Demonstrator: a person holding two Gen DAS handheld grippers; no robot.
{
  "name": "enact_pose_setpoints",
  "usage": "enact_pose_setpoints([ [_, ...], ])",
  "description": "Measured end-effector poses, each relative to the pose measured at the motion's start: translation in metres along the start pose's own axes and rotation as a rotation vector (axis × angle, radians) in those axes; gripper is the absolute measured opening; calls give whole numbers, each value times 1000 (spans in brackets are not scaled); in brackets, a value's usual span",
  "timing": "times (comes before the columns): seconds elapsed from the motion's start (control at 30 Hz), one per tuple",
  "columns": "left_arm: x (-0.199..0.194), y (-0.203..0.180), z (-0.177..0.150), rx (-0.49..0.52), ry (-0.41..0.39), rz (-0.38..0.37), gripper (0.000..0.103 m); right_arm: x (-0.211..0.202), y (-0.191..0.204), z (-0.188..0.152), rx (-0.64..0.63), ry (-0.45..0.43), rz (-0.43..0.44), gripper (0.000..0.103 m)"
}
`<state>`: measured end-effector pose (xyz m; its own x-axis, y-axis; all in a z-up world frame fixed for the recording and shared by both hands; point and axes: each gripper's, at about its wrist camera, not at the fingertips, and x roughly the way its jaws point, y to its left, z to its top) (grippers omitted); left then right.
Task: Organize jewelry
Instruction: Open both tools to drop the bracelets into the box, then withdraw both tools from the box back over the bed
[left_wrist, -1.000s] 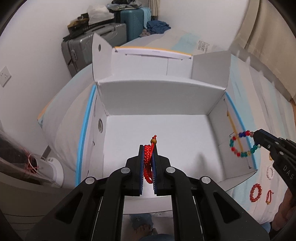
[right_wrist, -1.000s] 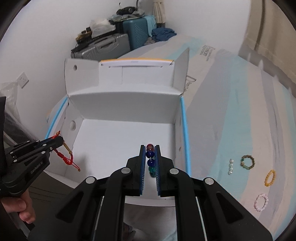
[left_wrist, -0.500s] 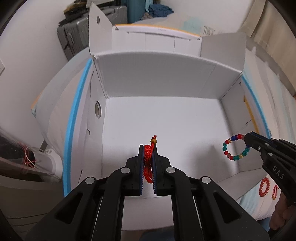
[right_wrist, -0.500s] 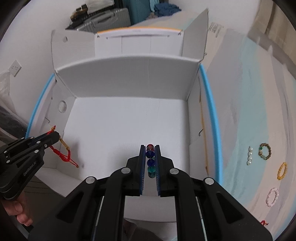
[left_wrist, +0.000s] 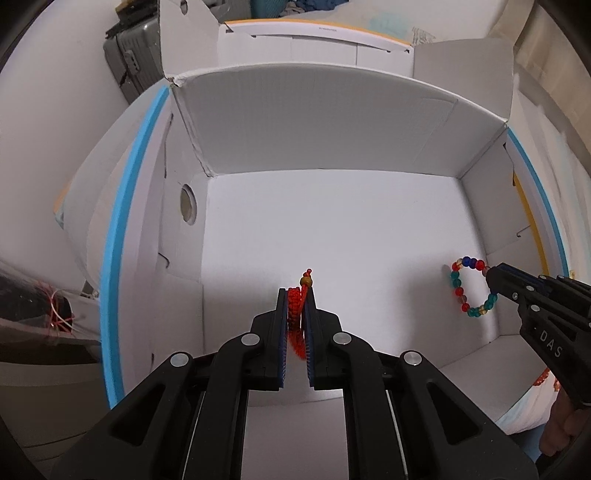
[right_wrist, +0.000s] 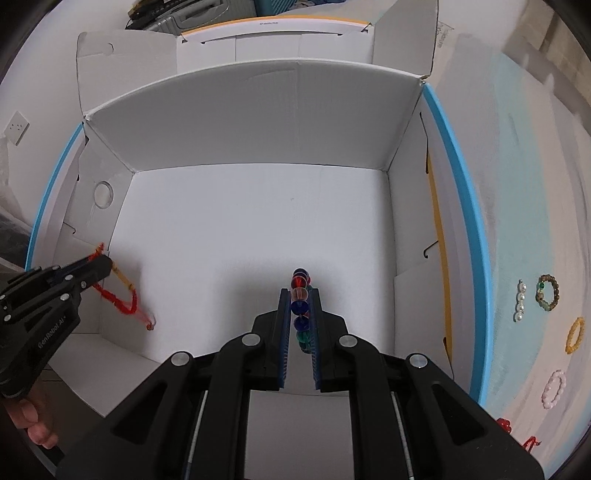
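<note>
My left gripper (left_wrist: 296, 295) is shut on a red braided cord bracelet (left_wrist: 294, 314) with a gold bead, held low inside the open white cardboard box (left_wrist: 332, 122). In the right wrist view the left gripper (right_wrist: 105, 264) shows at the box's left side with the red bracelet (right_wrist: 122, 299) hanging to the floor. My right gripper (right_wrist: 299, 295) is shut on a multicoloured bead bracelet (right_wrist: 300, 306), also inside the box. It shows at the right in the left wrist view (left_wrist: 493, 277), the bead bracelet (left_wrist: 461, 291) dangling from it.
Several more bracelets lie on the pale bedsheet right of the box: a pearl strand (right_wrist: 521, 301), a brown-green one (right_wrist: 548, 291), a yellow one (right_wrist: 574, 334), a pink one (right_wrist: 554, 384), red ones (right_wrist: 504, 424). Suitcases (left_wrist: 129, 62) stand behind.
Both grippers have moved forward and down into the box with their bracelets. The red bracelet's tail now reaches the box floor.
</note>
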<state>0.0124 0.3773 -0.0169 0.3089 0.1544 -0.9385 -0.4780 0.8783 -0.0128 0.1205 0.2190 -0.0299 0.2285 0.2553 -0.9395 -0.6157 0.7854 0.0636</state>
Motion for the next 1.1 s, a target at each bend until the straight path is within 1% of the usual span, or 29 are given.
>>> enact_pose_setpoints([
  [0.03, 0, 0, 1, 1, -3, 4, 10, 0, 0, 0, 2, -3, 0, 11],
  [0.07, -1, 1, 1, 1, -6, 8, 12, 0, 1, 0, 3, -9, 0, 11],
  [0.13, -5, 1, 0, -8, -24, 13, 28, -1, 2, -4, -4, -8, -6, 12],
  [0.2, -10, 2, 0, -12, -38, 13, 32, -5, 2, -9, 0, -19, -1, 18],
  [0.23, -11, 2, -1, -11, -43, 14, 33, -6, 1, -10, 0, -26, -3, 23],
  [0.33, -15, 3, -2, -10, -57, 20, 38, -14, 1, -13, 2, -49, -1, 30],
  [0.37, -18, 3, -3, -12, -65, 22, 39, -19, 1, -12, 3, -58, 4, 35],
  [0.4, -21, 3, -4, -13, -72, 20, 44, -23, 0, -12, 3, -70, 5, 38],
  [0.47, -29, 1, -7, -12, -95, 21, 50, -34, -1, -14, 2, -105, 3, 56],
  [0.5, -33, 0, -8, -11, -106, 26, 56, -41, -2, -16, 1, -125, 5, 59],
  [0.53, -36, 0, -8, -11, -115, 28, 59, -47, -3, -17, 0, -140, 4, 64],
  [0.57, -40, -1, -9, -10, -125, 28, 60, -53, -5, -19, -1, -156, 1, 68],
  [0.6, -41, -2, -8, -10, -130, 28, 61, -58, -7, -17, 2, -167, 0, 70],
  [0.67, -48, -5, -8, -11, -145, 27, 68, -70, -14, -20, 9, -191, 2, 77],
  [0.77, -58, -14, -10, -5, -170, 22, 72, -83, -27, -26, 19, -221, -9, 82],
  [0.83, -65, -21, -11, 2, -189, 22, 83, -91, -33, -31, 25, -234, -10, 86],
  [0.9, -71, -28, -12, 10, -210, 26, 86, -95, -39, -32, 35, -245, -17, 89],
  [0.93, -75, -33, -13, 15, -221, 29, 90, -98, -42, -33, 40, -250, -25, 91],
  [0.97, -78, -37, -13, 19, -234, 28, 91, -101, -46, -35, 46, -253, -32, 94],
  [1.1, -87, -56, -13, 47, -256, 12, 95, -109, -64, -39, 71, -270, -51, 95],
])
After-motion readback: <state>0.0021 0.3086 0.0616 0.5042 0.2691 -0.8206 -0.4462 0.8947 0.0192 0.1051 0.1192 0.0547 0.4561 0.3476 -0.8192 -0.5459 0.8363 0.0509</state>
